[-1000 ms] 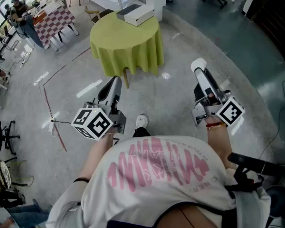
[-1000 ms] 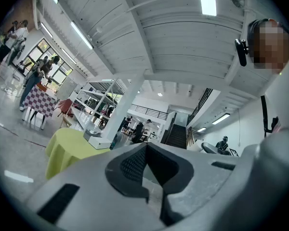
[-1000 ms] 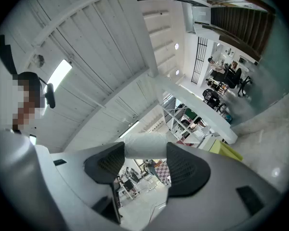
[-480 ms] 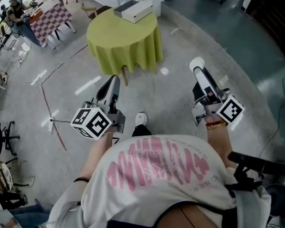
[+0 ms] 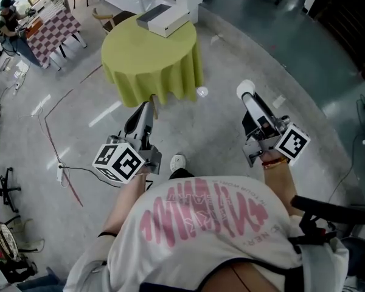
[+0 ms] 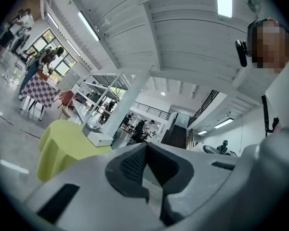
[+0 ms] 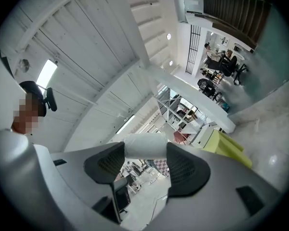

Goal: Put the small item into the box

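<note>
Drifting leftward since a second ago, the green-clothed table [image 5: 131,56] and the white box [image 5: 164,19] on it sit well apart from both grippers, which are carried out ahead, likely for the walk over. The left gripper [image 5: 142,109] has its jaws meeting at the tips, nothing between; the right gripper [image 5: 249,97] has its jaws narrowly apart, clamped on the small white roll [image 5: 246,89], the task's item.

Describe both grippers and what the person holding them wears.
The left gripper and the right gripper are light grey plastic, with long bodies narrowing to two jaws. Each carries a white cube printed with black square markers. Their pads are dark grey with a fine mesh texture. The person wears a white T-shirt with pink print and a red band on the right wrist.
</note>
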Demonstrator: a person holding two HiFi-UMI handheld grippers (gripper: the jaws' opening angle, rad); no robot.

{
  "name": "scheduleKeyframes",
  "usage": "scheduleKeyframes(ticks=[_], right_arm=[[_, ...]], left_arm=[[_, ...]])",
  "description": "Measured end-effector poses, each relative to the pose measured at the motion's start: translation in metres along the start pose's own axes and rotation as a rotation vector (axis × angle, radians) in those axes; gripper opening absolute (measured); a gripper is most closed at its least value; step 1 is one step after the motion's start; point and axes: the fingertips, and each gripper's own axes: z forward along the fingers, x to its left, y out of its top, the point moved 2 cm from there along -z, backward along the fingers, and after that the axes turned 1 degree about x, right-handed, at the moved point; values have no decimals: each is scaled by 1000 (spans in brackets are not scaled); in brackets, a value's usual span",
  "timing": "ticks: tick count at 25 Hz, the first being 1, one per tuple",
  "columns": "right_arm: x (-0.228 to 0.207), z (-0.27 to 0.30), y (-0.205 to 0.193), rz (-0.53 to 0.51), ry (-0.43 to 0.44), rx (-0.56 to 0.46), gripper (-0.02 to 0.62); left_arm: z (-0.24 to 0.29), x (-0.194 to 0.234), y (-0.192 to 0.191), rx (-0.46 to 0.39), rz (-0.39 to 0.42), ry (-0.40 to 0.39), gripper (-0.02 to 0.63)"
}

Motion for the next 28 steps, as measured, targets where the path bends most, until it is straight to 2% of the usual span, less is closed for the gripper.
scheduleKeyframes(ticks=[5, 11, 19, 28], right_arm=[[-20, 50, 13, -18, -18, 22, 267], [-45, 111, 24, -6, -21, 28, 267], [-69, 174, 25, 5, -16, 42, 267], [-89, 218, 22, 15, -12, 33, 267]], left_arm=[[38, 34, 24, -23, 0, -19, 8], [83, 66, 59, -31, -5, -92, 8], [130, 117, 78, 91, 11, -106, 8], [156, 153, 90, 125, 22, -117, 8]])
